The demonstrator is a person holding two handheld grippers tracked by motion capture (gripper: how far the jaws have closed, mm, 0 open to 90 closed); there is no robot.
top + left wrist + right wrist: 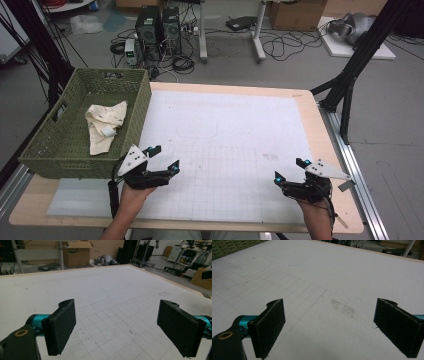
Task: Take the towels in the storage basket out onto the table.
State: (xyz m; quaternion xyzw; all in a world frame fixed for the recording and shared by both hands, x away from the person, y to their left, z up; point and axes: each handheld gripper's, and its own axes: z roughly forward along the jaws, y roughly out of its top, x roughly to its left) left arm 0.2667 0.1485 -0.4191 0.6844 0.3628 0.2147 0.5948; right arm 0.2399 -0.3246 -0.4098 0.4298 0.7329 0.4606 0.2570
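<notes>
My left gripper (163, 158) hovers over the front left of the white grid mat (225, 145), just right of the green basket (50, 145). Its jaws stand wide apart with nothing between them, as the left gripper view confirms (117, 330). My right gripper (291, 170) sits near the mat's front right corner, also open and empty (332, 327). A cream-coloured cloth (105, 125) lies crumpled inside the basket. Both grippers point away from me across the mat (105, 290).
The green woven basket stands at the table's left edge. A wooden table rim (320, 115) frames the mat. Beyond the table are computer towers (157, 27), cables on the floor, table legs and black frame struts (360, 55).
</notes>
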